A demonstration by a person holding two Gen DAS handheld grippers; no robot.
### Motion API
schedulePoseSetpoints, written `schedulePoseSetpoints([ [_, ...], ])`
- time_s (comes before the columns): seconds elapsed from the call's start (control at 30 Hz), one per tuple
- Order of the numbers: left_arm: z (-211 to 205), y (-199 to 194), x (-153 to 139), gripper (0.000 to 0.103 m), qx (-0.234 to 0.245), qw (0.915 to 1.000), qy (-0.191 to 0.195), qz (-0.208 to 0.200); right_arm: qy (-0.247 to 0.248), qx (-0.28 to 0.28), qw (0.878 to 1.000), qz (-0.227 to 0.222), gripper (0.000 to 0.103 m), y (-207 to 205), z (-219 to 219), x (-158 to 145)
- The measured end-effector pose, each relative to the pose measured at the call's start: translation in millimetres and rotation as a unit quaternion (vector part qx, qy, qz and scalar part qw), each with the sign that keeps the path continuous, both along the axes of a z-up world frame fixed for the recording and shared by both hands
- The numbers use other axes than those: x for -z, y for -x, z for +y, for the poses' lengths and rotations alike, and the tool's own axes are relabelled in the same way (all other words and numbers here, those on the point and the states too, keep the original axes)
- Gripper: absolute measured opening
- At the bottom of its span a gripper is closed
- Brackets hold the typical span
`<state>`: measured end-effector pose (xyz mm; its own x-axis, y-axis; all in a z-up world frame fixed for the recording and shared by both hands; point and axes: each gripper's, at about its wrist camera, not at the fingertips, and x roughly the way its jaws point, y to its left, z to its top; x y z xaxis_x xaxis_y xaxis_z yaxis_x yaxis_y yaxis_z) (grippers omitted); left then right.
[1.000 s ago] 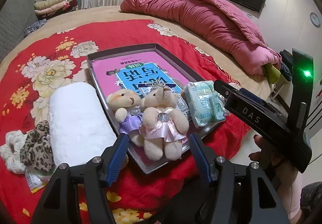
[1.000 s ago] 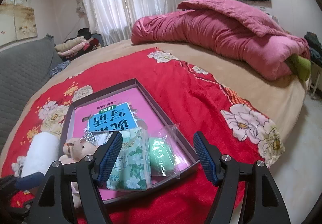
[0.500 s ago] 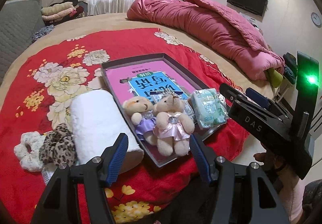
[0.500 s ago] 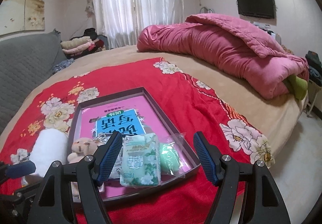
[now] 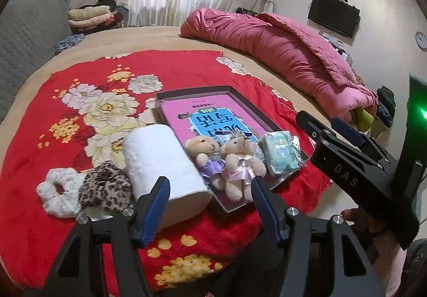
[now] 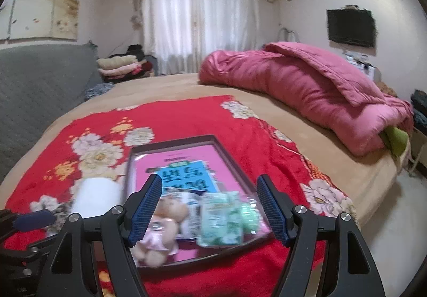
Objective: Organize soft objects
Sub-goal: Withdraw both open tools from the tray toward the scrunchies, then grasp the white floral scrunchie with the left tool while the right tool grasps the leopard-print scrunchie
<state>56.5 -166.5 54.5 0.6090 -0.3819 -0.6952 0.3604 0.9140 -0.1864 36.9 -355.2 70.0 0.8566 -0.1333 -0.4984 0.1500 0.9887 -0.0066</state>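
Observation:
A dark tray (image 5: pixel 192 91) with a pink and blue book lies on the red floral blanket (image 5: pixel 80 78). In its near end sit two small teddy bears (image 5: pixel 226 158) and a green tissue pack (image 5: pixel 280 153). Left of the tray lie a white rolled towel (image 5: pixel 162 161), a leopard scrunchie (image 5: pixel 105 185) and a white scrunchie (image 5: pixel 57 191). My left gripper (image 5: pixel 210 209) is open and empty, held back above the blanket's near edge. My right gripper (image 6: pixel 210 206) is open and empty, in front of the tray (image 6: pixel 232 161), bears (image 6: pixel 162 222) and tissue pack (image 6: pixel 221 219).
A bunched pink quilt (image 5: pixel 280 43) lies across the bed's far right. A grey headboard (image 5: pixel 24 38) stands at the left, with folded clothes (image 5: pixel 90 15) behind. The bed edge drops to the floor at the right. A TV (image 6: pixel 351 27) hangs on the wall.
Both grippers have pulled back and risen away from the tray, so more of the bed and room shows. The objects have not moved. Both grippers stay open.

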Motion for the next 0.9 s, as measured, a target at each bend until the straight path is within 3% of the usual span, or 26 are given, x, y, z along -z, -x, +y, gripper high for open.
schedulePoseSetpoints([
  [0.57, 83, 9, -7, 0.063, -0.071, 0.9974, 0.011, 0.003, 0.022, -0.112, 0.993, 0.006, 0.075, 12, 91, -20],
  [0.9, 162, 0, -2, 0.063, -0.156, 0.9876, -0.010, -0.002, 0.052, -0.172, 0.984, 0.018, 0.075, 17, 137, -16],
])
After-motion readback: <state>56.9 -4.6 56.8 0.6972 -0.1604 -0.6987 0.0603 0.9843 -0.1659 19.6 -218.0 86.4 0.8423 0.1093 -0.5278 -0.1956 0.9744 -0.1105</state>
